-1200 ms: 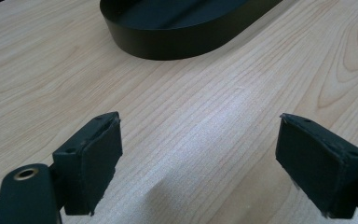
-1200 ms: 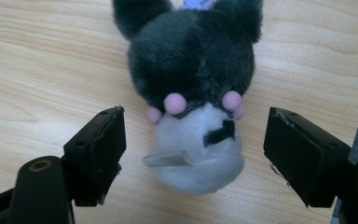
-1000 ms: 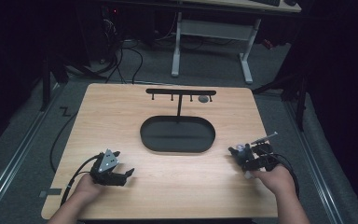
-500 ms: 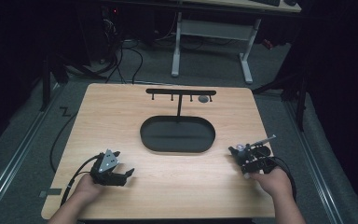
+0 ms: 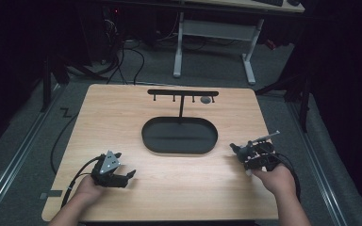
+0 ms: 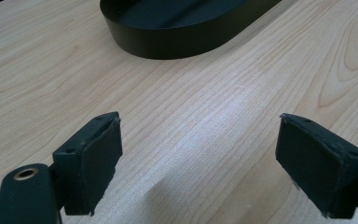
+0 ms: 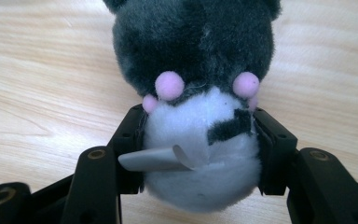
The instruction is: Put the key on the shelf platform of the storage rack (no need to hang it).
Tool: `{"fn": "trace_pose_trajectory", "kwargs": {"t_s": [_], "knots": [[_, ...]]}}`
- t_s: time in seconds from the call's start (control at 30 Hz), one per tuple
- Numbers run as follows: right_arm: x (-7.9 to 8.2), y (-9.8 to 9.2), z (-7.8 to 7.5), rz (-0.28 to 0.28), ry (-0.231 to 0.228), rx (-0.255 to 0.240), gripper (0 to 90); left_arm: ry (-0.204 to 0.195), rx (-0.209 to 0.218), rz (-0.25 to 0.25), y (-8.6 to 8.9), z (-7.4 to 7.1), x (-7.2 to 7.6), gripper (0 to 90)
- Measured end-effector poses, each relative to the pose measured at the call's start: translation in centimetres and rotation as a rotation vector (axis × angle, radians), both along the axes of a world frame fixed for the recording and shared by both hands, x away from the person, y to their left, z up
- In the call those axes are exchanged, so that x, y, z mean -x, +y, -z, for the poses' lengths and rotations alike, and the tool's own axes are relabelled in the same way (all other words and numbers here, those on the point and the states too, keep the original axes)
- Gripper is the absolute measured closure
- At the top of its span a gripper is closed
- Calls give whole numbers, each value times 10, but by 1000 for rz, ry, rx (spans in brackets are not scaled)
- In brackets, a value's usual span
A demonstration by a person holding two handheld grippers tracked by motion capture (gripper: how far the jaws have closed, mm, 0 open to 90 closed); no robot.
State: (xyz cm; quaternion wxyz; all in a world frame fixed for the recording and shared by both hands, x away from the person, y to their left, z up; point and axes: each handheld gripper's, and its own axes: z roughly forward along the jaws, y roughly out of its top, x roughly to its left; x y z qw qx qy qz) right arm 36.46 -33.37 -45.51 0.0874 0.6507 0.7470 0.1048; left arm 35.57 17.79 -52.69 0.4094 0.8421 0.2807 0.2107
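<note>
On the right half of the pale wooden table (image 5: 122, 117), the right gripper (image 5: 239, 151) has crept a little toward the middle over the last second, its hand drawing slightly inward, while the left gripper (image 5: 128, 175) has stayed where it was near the front-left edge. That small shift suggests the carry has begun: the held thing is leaving the table's right side and heading, as I judge it, for the black oval metal tray (image 5: 146, 136) with its upright T-shaped hook rack (image 5: 183, 93) at the table's centre.

The held thing is a small grey-and-white plush toy with pink pom-pom dots (image 7: 196, 107). In the right gripper view it sits squarely between the two black jaws, which press into its white belly from both sides; its dark grey head points away from the hand, over the wood. A grey tag (image 7: 156, 159) curls from its front. In the high view the toy (image 5: 236, 149) lies just beside the tray's right end, not yet over it.

The left gripper's (image 6: 196, 163) jaws stand wide apart with nothing between them, only bare wood beneath and the tray's (image 6: 177, 46) rim ahead.
</note>
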Motion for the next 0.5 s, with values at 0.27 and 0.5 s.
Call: {"fn": "trace_pose_trajectory", "kwargs": {"t_s": [0.27, 0.5], "knots": [[-2, 10, -17, -9, -16, -1, 467, 0, 0, 1, 0, 0, 0, 154], [-6, 19, -30, -11, -30, 6, 466, 0, 1, 2, 0, 0, 0, 154]]}}
